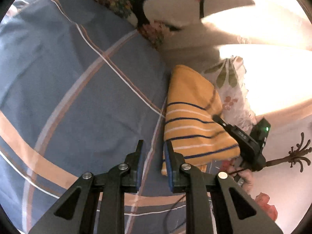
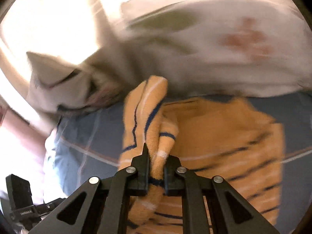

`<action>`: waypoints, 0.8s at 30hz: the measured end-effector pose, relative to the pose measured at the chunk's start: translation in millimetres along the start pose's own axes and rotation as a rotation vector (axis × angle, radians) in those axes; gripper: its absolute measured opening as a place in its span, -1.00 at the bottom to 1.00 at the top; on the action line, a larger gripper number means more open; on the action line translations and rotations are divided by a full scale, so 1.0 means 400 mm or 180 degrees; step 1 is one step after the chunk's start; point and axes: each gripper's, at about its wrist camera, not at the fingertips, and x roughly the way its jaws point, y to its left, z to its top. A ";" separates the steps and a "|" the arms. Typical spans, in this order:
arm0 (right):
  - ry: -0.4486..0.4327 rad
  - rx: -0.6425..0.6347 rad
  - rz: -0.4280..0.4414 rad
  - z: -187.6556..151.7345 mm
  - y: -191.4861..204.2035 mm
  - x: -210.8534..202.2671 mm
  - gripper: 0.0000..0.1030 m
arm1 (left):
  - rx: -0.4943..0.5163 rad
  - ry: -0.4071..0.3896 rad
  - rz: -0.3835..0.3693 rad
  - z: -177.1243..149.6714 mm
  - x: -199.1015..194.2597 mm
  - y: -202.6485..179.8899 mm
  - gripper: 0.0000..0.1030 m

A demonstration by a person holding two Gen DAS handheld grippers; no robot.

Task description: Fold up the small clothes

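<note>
A: Our right claw (image 2: 156,167) is clamped on a bunched fold of the striped yellow garment (image 2: 224,136) on the bed (image 1: 78,97).
B: Soft, floppy; we take its hem. Left claw (image 1: 153,152) stands slightly apart, empty

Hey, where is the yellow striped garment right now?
The yellow striped garment lies on the blue checked bedsheet, right of centre in the left wrist view beside a floral pillow; the right gripper pinches a bunched fold.
</note>
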 end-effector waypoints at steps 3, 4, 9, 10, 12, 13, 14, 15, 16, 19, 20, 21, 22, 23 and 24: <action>-0.0017 0.0370 -0.0052 -0.021 -0.177 -0.038 -0.79 | 0.0036 0.0106 0.0001 -0.014 0.093 -0.053 -0.66; -0.0017 0.0477 -0.0069 -0.028 -0.222 -0.042 -0.79 | 0.0067 0.0150 0.0013 -0.024 0.122 -0.074 -0.66; 0.0057 0.0830 0.0105 -0.065 -0.375 -0.033 -0.78 | 0.0304 0.0367 0.0100 -0.079 0.239 -0.169 -0.65; 0.0089 0.0849 0.0124 -0.070 -0.394 -0.025 -0.77 | 0.0352 0.0402 0.0120 -0.087 0.260 -0.184 -0.65; 0.0078 0.0919 0.0049 -0.075 -0.416 -0.027 -0.53 | 0.0442 0.0466 0.0192 -0.102 0.300 -0.215 -0.65; 0.0032 0.0957 -0.0023 -0.076 -0.423 -0.045 -0.26 | 0.0479 0.0483 0.0218 -0.105 0.316 -0.230 -0.65; -0.0014 0.0968 -0.0075 -0.077 -0.425 -0.065 -0.15 | 0.0514 0.0489 0.0231 -0.105 0.330 -0.245 -0.65; -0.0079 0.0933 -0.0087 -0.070 -0.428 -0.091 -0.15 | 0.0549 0.0487 0.0238 -0.107 0.337 -0.254 -0.64; -0.0134 0.0870 -0.0074 -0.061 -0.426 -0.115 -0.15 | 0.0596 0.0476 0.0256 -0.108 0.343 -0.266 -0.64; -0.0200 0.0730 0.0155 -0.035 -0.399 -0.155 -0.18 | 0.0691 0.0447 0.0317 -0.105 0.368 -0.292 -0.64; -0.0202 0.0653 0.0268 -0.031 -0.381 -0.160 -0.20 | 0.0693 0.0449 0.0326 -0.105 0.374 -0.295 -0.64; -0.0181 0.0550 0.0320 -0.030 -0.357 -0.160 -0.20 | 0.0676 0.0455 0.0321 -0.105 0.380 -0.297 -0.64; -0.0123 0.0419 0.0248 -0.027 -0.323 -0.145 -0.20 | 0.0661 0.0468 0.0315 -0.107 0.388 -0.300 -0.64; -0.0085 0.0271 0.0116 -0.027 -0.291 -0.132 -0.20 | 0.0659 0.0475 0.0315 -0.109 0.389 -0.300 -0.64; -0.0061 0.0176 0.0028 -0.037 -0.268 -0.113 -0.18 | 0.0672 0.0479 0.0318 -0.114 0.390 -0.301 -0.64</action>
